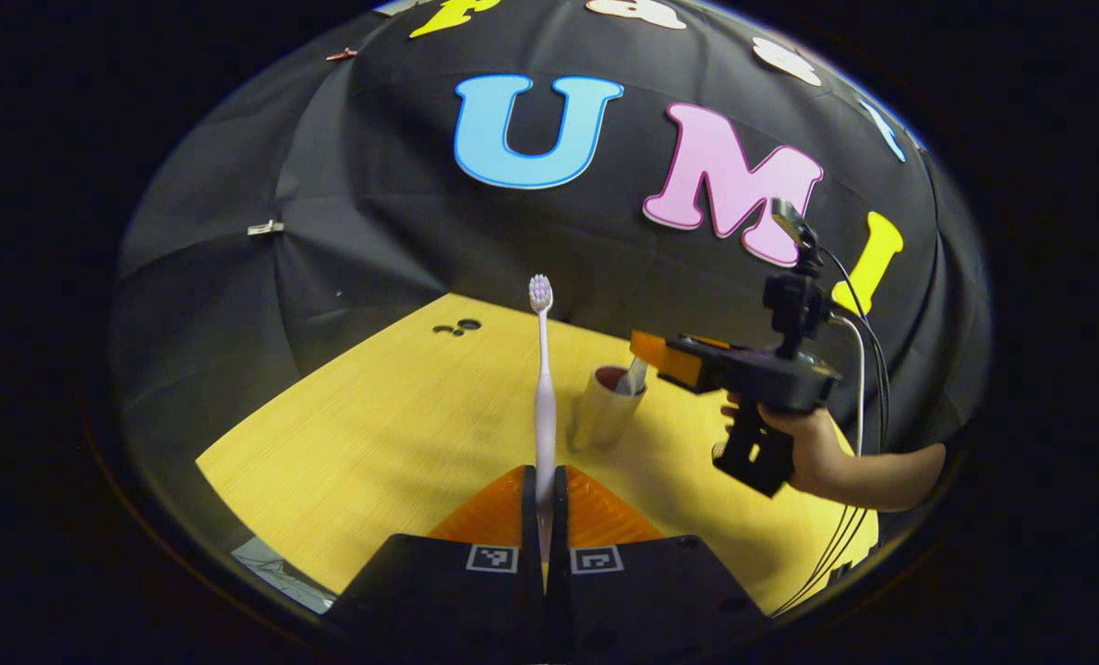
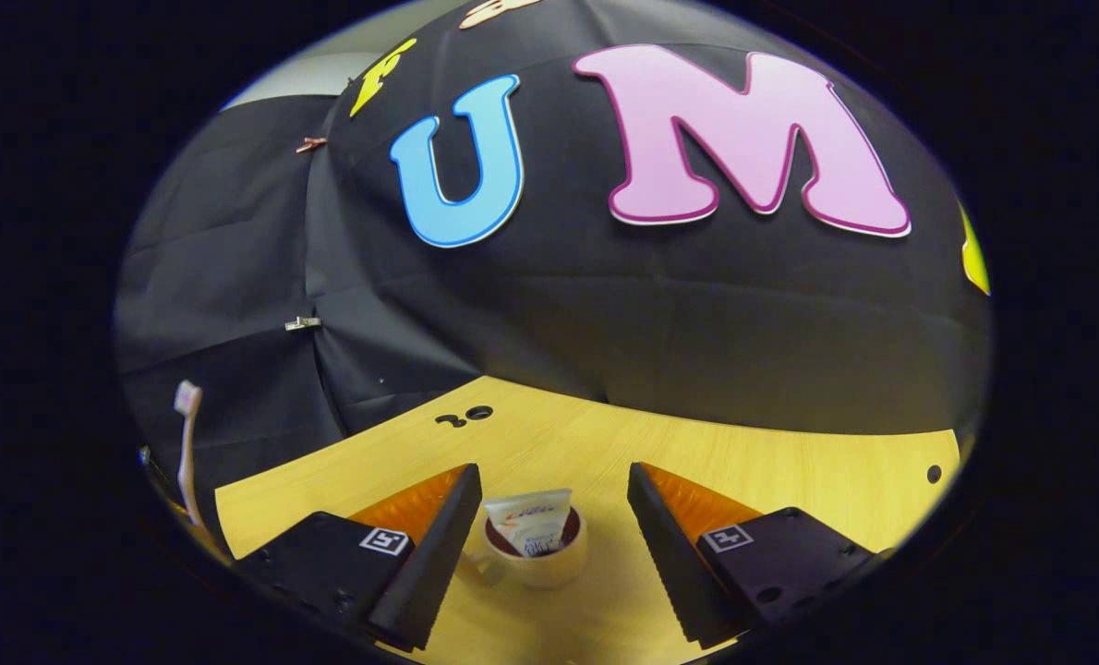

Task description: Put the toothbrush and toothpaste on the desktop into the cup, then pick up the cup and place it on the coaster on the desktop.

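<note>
A: Between the fingers of the left gripper (image 1: 544, 517), clamped from both sides: the toothbrush (image 1: 544, 406), upright, bristles on top, lifted off the desktop (image 1: 374, 443)

B: Right gripper (image 2: 549, 531)?

A: Jaws spread wide, nothing held, poised above the cup (image 2: 536, 559). Toothpaste (image 2: 531, 526) stands inside that cup. Farther back on the wood: small dark holes (image 2: 464, 417)

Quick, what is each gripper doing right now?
Left gripper: shut on the toothbrush, held upright.
Right gripper: open, holding nothing, above the cup with the toothpaste in it.
</note>
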{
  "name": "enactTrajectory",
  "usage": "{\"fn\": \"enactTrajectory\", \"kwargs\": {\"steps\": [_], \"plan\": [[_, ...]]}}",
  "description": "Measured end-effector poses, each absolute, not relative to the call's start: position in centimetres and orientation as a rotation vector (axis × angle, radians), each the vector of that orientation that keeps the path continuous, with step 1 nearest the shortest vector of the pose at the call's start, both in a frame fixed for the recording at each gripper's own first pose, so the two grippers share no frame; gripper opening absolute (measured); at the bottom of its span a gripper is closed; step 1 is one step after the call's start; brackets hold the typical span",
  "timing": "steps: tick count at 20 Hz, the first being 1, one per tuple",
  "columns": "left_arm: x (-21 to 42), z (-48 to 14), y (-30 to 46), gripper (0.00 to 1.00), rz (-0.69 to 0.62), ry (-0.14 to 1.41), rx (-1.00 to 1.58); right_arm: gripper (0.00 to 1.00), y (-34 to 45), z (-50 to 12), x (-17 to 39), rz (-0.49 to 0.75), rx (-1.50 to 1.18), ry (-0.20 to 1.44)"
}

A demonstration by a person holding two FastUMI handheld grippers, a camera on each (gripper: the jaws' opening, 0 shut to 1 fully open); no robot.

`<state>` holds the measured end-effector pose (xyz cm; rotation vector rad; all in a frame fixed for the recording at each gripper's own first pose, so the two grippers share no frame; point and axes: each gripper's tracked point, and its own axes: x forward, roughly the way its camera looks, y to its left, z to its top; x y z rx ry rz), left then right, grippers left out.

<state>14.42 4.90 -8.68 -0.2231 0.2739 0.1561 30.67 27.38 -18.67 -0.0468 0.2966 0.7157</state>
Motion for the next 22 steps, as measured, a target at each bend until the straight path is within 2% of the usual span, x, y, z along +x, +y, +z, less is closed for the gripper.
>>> {"fn": "enactTrajectory", "kwargs": {"steps": [7, 13, 17, 22], "plan": [[23.4, -5.0, 3.5, 0.06, 0.050, 0.135, -0.211, 0.98, 19.6, -17.0, 30.8, 0.617, -0.075, 0.280], [30.5, -3.5, 2.7, 0.06, -0.071, 0.038, -0.235, 0.97, 12.0, -15.8, 31.3, 0.447, -0.039, 0.276], [35.2, -3.2, 2.7, 0.06, -0.154, -0.021, -0.239, 0.97, 7.4, -16.8, 30.6, 0.329, -0.022, 0.292], [39.2, -5.5, 2.4, 0.06, -0.226, -0.037, -0.226, 0.98, 4.2, -17.6, 29.6, 0.244, -0.047, 0.291]]}}
